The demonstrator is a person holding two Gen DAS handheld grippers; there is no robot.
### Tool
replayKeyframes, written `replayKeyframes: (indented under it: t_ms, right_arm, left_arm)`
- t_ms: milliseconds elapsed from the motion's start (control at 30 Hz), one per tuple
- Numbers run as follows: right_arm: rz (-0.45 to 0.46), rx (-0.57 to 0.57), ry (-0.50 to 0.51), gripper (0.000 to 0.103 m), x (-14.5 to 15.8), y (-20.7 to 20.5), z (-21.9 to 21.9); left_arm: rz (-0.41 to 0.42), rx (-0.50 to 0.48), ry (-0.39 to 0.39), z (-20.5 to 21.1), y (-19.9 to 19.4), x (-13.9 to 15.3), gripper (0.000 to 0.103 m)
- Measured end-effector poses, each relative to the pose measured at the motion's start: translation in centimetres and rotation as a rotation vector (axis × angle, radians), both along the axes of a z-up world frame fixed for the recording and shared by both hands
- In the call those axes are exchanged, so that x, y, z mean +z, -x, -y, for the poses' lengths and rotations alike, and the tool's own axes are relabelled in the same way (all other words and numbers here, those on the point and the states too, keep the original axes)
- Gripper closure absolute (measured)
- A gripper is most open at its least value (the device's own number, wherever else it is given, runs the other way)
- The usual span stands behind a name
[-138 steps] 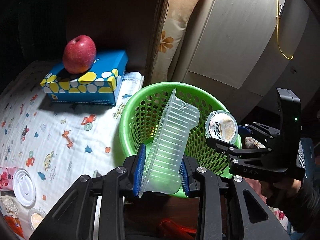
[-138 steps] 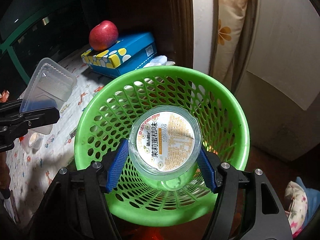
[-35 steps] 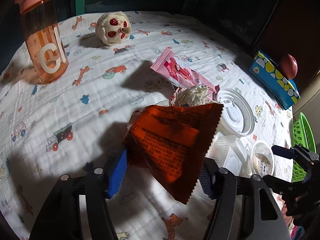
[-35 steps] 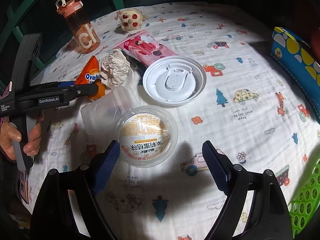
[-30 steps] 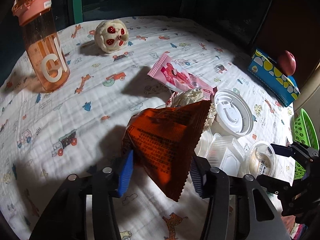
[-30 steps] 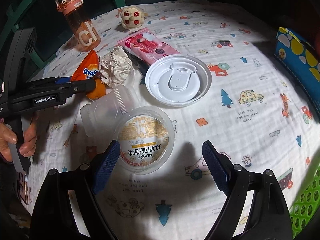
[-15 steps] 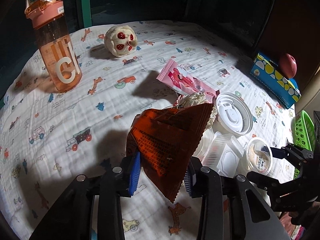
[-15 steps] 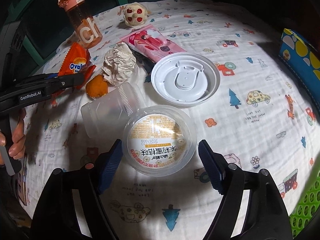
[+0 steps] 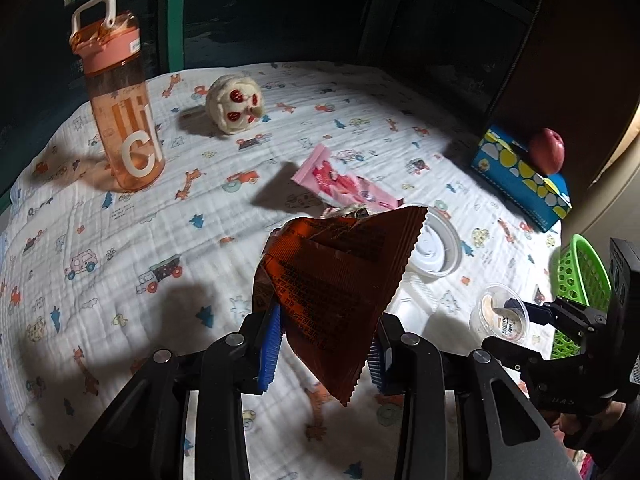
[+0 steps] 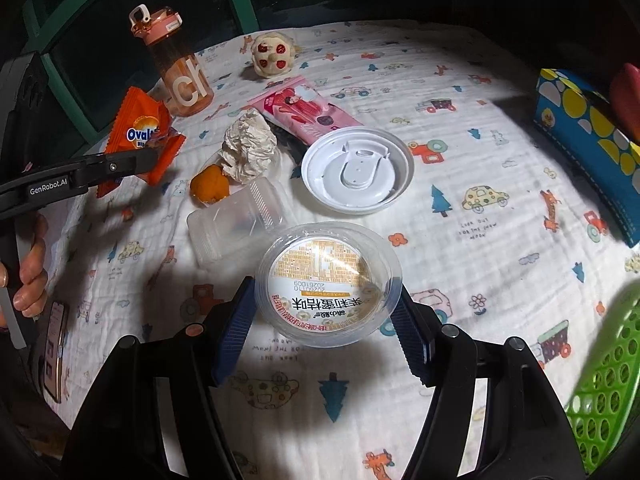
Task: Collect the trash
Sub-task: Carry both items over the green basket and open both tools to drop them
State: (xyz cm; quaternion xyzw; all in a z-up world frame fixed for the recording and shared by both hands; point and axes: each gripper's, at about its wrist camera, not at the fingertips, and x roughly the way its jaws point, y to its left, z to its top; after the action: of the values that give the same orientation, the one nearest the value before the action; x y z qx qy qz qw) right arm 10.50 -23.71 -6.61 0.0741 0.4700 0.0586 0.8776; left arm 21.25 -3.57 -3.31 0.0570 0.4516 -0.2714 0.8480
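Now, my read of the rig, line by line:

Left gripper (image 9: 324,344): I have it clenched on the orange wrapper (image 9: 336,292), which hangs clear of the cloth at lower centre of the left view; I hold it by its lower edge so it can travel to the bin in one piece.

Right gripper (image 10: 322,320): its jaws are closing around the clear cup (image 10: 328,284) at lower centre of the right view; the blue pads flank the rim, though I cannot be sure they press on it yet.

Cup placement: it seems to lie with its printed face turned up toward the camera, so the round wall is what the pads can catch.

Green basket (image 10: 604,392): lower right corner of the right view, at the table's edge, within easy reach for drops.

Remaining trash: crumpled paper (image 10: 250,150), white lid (image 10: 356,170), clear tray (image 10: 236,220) and pink packet (image 10: 304,110), clustered mid-frame.

Writing: "Oval…" on the wrapper front; "GenRobot.AI" on the left gripper's arm; "20261009" on the cup label among Chinese characters; a large "C" on the orange bottle (image 9: 120,108).
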Motion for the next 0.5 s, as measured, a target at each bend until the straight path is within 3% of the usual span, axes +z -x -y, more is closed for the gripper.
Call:
replayKeyframes:
  t_ms: [500]
  right_arm:
    - [0.069, -0.141, 0.015, 0.038, 4.4, 6.4, 6.6]
  left_arm:
    - [0.014, -0.207, 0.066, 9.5, 5.5, 3.6, 0.068]
